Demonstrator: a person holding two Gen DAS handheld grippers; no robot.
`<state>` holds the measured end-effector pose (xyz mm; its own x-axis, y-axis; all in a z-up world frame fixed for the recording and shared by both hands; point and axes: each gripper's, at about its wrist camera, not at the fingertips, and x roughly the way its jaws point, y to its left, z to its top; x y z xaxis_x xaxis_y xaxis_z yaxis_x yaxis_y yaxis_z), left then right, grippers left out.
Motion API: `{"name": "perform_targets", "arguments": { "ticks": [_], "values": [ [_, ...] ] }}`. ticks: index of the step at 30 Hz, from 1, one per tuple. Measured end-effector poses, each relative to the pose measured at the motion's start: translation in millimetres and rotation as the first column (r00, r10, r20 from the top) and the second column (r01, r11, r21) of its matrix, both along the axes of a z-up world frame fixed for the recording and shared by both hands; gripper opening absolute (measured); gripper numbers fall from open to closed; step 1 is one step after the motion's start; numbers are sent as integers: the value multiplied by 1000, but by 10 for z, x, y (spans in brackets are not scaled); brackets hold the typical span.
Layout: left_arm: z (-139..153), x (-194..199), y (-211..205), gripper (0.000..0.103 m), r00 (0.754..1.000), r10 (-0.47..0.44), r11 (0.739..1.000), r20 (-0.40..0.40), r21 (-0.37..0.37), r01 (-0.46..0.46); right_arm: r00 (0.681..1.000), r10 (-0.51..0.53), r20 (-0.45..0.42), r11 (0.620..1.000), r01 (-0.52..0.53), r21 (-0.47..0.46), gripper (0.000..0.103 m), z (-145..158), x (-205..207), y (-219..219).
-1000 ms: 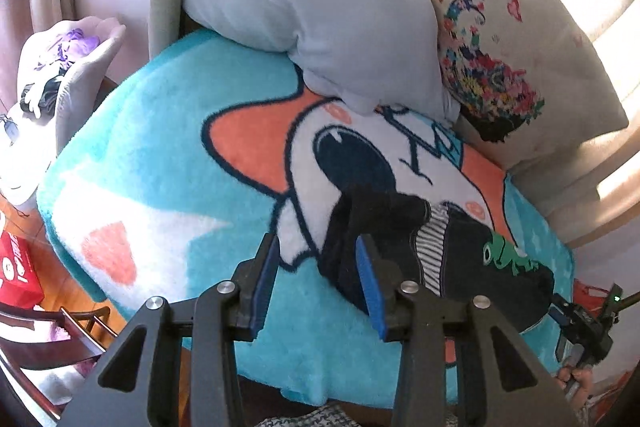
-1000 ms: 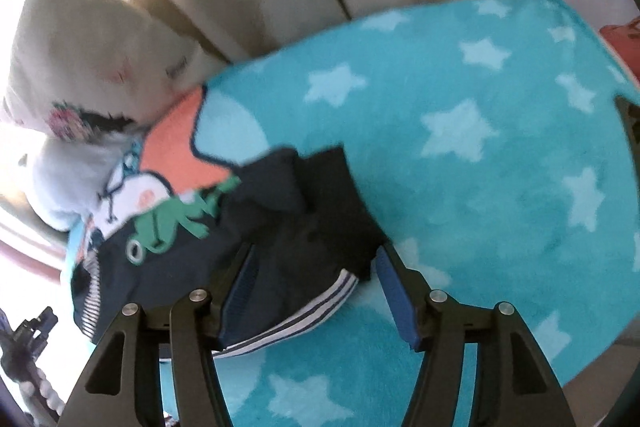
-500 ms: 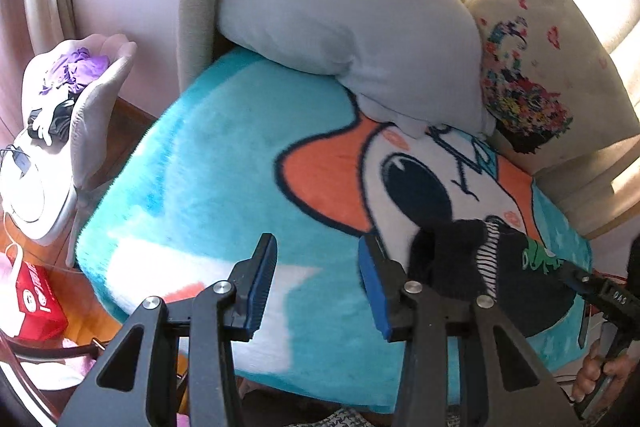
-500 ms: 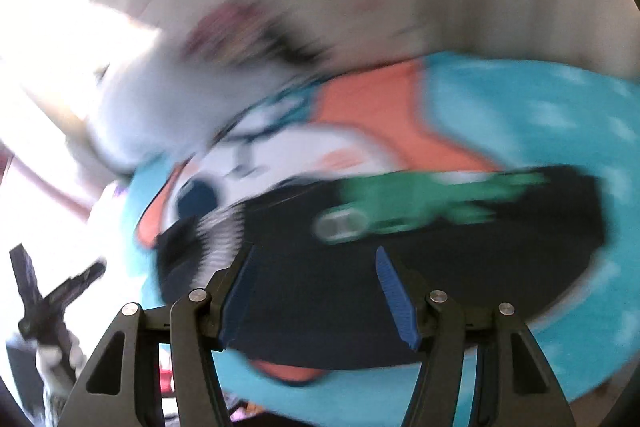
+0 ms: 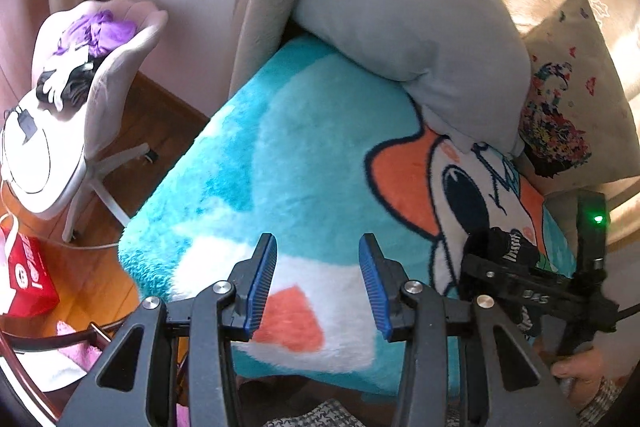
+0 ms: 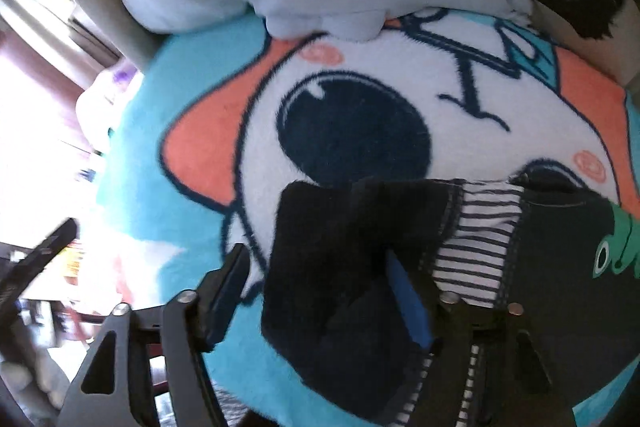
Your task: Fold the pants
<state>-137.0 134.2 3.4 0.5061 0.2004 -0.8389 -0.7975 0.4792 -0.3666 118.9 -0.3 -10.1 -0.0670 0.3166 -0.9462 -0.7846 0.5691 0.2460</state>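
Observation:
The dark navy pants point(image 6: 352, 267), with a striped white panel and a green dinosaur print point(image 6: 616, 251), lie on the turquoise cartoon blanket point(image 6: 360, 99). My right gripper point(image 6: 316, 291) is open, low over the pants' left end, with its jaws on either side of a dark fold. In the left wrist view, my left gripper point(image 5: 318, 283) is open and empty above the blanket's point(image 5: 304, 163) left part. The pants point(image 5: 500, 247) show small at the right, partly hidden by the right gripper's body point(image 5: 536, 291).
A grey plush pillow point(image 5: 400, 7) and a floral cushion point(image 5: 568, 107) lean on the sofa back. A pale chair point(image 5: 68, 99) with clothes, a red bag point(image 5: 28, 275) and wooden floor lie to the left of the sofa edge.
My left gripper has swung left, away from the pants, still open. My right gripper has moved from the pants' leg end across to their waist end and come close over it.

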Motion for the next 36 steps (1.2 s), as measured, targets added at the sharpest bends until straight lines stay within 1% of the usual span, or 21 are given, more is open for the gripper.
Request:
{"name": "perform_targets", "arguments": {
  "ticks": [3,7,9,12,14,16,20,23,24,26,28,29,30,31,32,33,34,35,36],
  "values": [
    [-51,-21,33,41,1000,-1,1000,3,-16,2,997,-8,71,999,11,-49,81,-91,-86,85],
    [-72,25,47,41,1000,-28,999,13,-24,28,991,1,131,996,12,-94,81,-172,-126,146],
    [-76,75,35,41,999,-48,998,18,-26,49,991,-2,136,996,14,-90,82,-191,-146,147],
    [-90,175,21,41,996,-86,996,31,-37,87,995,-20,96,998,26,-63,82,-173,-108,76],
    [-114,258,-14,42,992,-116,992,39,-48,118,995,-96,0,995,96,21,81,-90,22,-123],
    [-132,350,-39,42,989,-144,988,42,-54,146,989,-138,-45,988,141,65,81,-40,97,-268],
    [-123,569,-112,42,977,-203,977,58,-56,206,976,-210,-62,969,216,118,81,74,224,-711],
    [-73,766,-223,42,962,-264,962,76,-57,268,957,-289,-33,949,291,123,81,202,339,-1135],
    [-56,837,-281,42,954,-289,954,81,-55,294,939,-343,-7,932,341,120,81,252,436,-1383],
    [17,1061,-414,42,929,-360,929,90,-54,365,912,-411,14,906,406,115,81,312,544,-1679],
    [92,1323,-603,42,896,-434,897,96,-49,440,861,-508,38,858,502,108,81,369,734,-2170],
    [124,1434,-697,43,878,-468,879,101,-49,474,820,-569,51,820,562,107,81,373,822,-2478],
    [153,1576,-815,43,856,-506,857,104,-51,513,795,-603,59,796,596,106,81,368,877,-2646],
    [174,1709,-923,43,838,-536,838,103,-54,543,753,-654,69,756,647,101,81,353,961,-2920],
    [204,1874,-1069,43,815,-571,814,105,-59,578,724,-686,73,728,679,97,81,336,1019,-3091],
    [235,2036,-1201,43,793,-601,791,104,-63,608,687,-724,71,690,718,94,81,310,1109,-3322],
    [281,2233,-1370,43,765,-636,763,102,-65,643,647,-760,60,649,755,94,81,260,1199,-3514],
    [320,2358,-1493,44,745,-659,743,100,-64,666,605,-796,32,605,791,95,81,207,1291,-3749],
    [373,2536,-1660,44,720,-687,718,98,-63,694,582,-813,4,580,809,101,81,173,1357,-3905]
  ]
}}
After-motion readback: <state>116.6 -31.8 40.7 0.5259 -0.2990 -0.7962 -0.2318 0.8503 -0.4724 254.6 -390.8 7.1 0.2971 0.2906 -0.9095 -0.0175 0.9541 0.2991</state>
